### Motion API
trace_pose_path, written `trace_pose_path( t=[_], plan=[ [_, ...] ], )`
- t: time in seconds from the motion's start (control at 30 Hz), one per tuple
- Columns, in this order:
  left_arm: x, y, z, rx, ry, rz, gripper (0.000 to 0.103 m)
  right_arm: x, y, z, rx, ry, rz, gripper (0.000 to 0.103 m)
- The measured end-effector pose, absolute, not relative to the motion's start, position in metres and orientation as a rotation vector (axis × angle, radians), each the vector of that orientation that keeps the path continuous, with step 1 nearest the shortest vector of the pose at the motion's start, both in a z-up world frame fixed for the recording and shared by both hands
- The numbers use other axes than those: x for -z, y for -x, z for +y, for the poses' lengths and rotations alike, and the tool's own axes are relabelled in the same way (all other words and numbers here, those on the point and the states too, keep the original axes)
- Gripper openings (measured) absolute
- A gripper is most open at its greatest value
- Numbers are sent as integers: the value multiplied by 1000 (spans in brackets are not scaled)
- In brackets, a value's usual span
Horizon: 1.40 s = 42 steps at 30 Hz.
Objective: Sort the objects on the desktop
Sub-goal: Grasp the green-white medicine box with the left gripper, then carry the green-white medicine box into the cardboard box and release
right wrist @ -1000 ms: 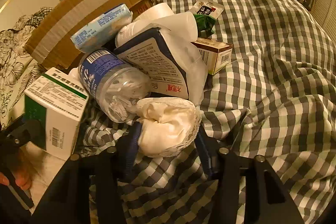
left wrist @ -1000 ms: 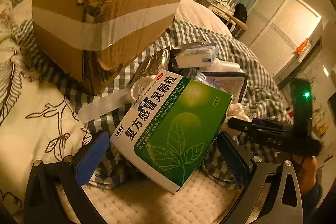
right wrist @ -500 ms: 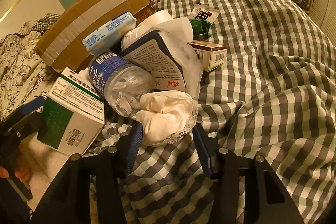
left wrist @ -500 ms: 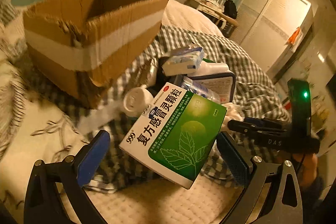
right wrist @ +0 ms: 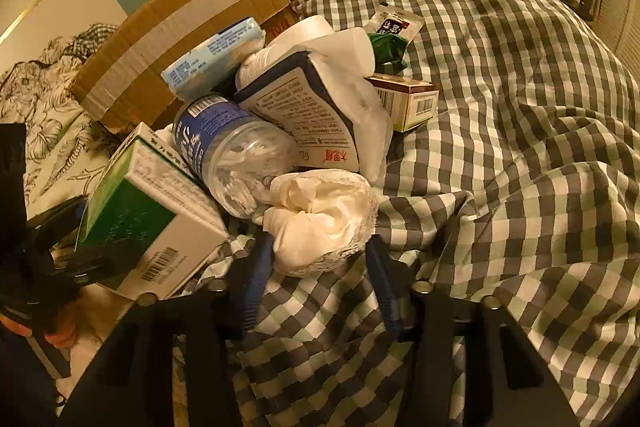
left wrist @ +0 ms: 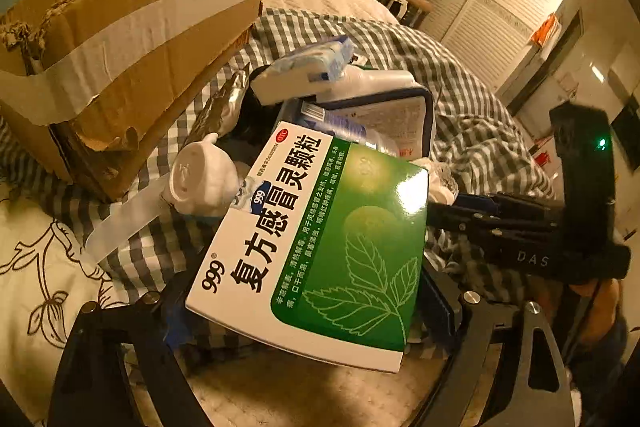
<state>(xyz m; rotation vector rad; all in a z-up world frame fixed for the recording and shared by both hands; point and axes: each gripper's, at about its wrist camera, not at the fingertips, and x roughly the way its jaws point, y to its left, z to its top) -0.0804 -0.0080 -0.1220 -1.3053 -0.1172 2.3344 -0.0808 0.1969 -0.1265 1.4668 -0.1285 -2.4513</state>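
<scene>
My left gripper (left wrist: pixel 308 311) is shut on a green and white medicine box (left wrist: pixel 316 243), held tilted above the bed; the box also shows in the right wrist view (right wrist: pixel 148 211). My right gripper (right wrist: pixel 320 267) is closed on a crumpled white tissue wad (right wrist: pixel 320 219) lying on the checked blanket (right wrist: pixel 500 147). Behind it lies a pile: a clear bottle with a blue label (right wrist: pixel 228 155), a navy and white pouch (right wrist: pixel 304 111), a blue tissue pack (right wrist: pixel 212 63), a small brown box (right wrist: pixel 412 99). An open cardboard box (left wrist: pixel 128 39) stands at the left.
A white cap-shaped jar (left wrist: pixel 200 179) and a silver foil packet (left wrist: pixel 220 107) lie by the cardboard box. A green snack sachet (right wrist: pixel 392 39) lies behind the pile. The right gripper's black body (left wrist: pixel 540 239) crosses the left wrist view. A wardrobe (left wrist: pixel 500 7) stands far right.
The left gripper's fingers have closed in on the medicine box and lifted it nearer the camera. The right gripper has stayed around the tissue wad.
</scene>
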Motion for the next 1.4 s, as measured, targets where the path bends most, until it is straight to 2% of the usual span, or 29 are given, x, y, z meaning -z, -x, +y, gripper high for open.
trace_pose_path(
  t=[0.27,0.37,0.57,0.6,0.63,0.67,0.7,0.73,0.8,0.83,0.9,0.93,0.97,1.03,1.07,1.1,1.4],
  plan=[
    [112,58,-6,-2438,1229,-65,91,117,67,203,2501,-1415,-152,15],
    [105,52,-7,-2499,1176,-42,90,107,59,206,2541,-1375,-172,11],
    [92,39,-9,-2541,1104,-53,89,86,46,205,2585,-1329,-166,11],
    [92,39,-8,-2543,1109,-51,89,86,48,204,2580,-1339,-172,13],
    [93,39,-7,-2550,1116,-45,88,90,52,204,2557,-1357,-200,28],
    [94,39,-6,-2552,1117,-40,88,93,56,205,2553,-1361,-238,57],
    [96,40,-5,-2553,1120,-36,88,98,60,208,2551,-1371,-278,70],
    [97,41,-3,-2551,1127,-30,88,105,67,210,2543,-1398,-327,75],
    [101,43,-2,-2544,1145,-19,88,116,80,215,2515,-1436,-411,75],
    [103,45,-2,-2540,1157,-13,87,122,87,216,2485,-1456,-456,72],
    [106,46,0,-2538,1171,2,87,131,97,215,2446,-1487,-477,55],
    [106,46,1,-2540,1172,8,87,134,100,212,2438,-1498,-463,35],
    [106,46,1,-2541,1171,8,87,137,102,210,2429,-1508,-452,24],
    [106,46,0,-2546,1168,1,87,137,102,205,2440,-1501,-417,22],
    [105,46,-1,-2549,1167,-5,86,135,100,203,2453,-1492,-397,17],
    [104,45,-1,-2555,1163,-10,86,132,99,201,2460,-1476,-378,16],
    [84,39,-15,-2625,1081,-100,86,86,74,199,2595,-1299,-281,15]
  ],
)
